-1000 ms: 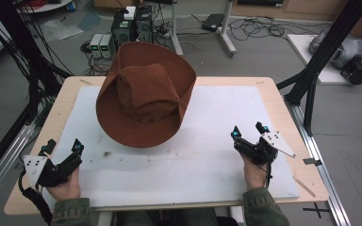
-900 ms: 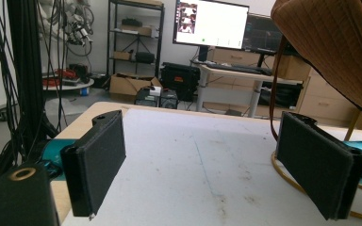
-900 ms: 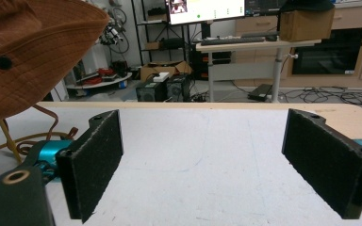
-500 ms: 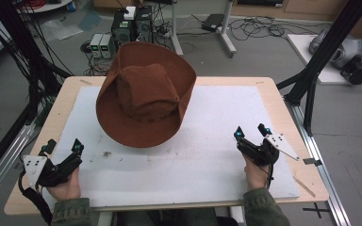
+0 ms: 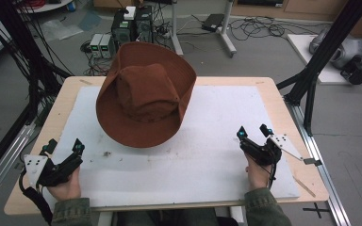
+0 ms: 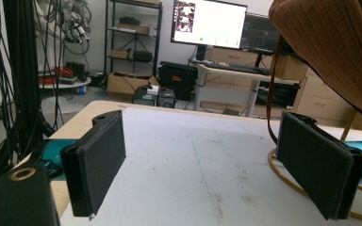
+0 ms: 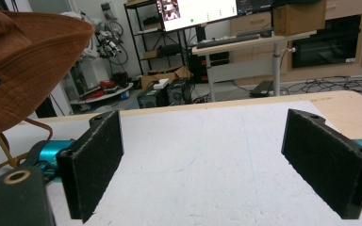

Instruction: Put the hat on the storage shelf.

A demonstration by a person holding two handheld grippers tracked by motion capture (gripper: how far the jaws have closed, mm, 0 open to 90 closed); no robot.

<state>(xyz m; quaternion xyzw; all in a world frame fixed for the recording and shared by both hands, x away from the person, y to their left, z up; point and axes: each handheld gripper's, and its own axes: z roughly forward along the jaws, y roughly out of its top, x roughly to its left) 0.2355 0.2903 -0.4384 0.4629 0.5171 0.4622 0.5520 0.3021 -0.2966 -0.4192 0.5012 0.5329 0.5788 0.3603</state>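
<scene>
A brown hat (image 5: 146,94) is seen propped above the far left part of the counter (image 5: 283,101), its brim raised on what appears to be a thin stand, with a chin cord (image 6: 271,89) hanging beneath. The left tool (image 5: 62,147) is held at the near left corner and the right tool (image 5: 253,133) near the right edge, both well apart from the hat, both with jaws spread wide and nothing between them.

The step in hand is judged to be the approach to the hat. It would be done well if the brim were taken at two opposite edges, one by each tool, with the pads closed flat on the cloth rather than on the cord. The brim's near edge is closest to the left tool; the right tool has farther to travel. A level, even lift is advised, since the soft cloth is likely to sag or slip from a one-sided grip.
</scene>
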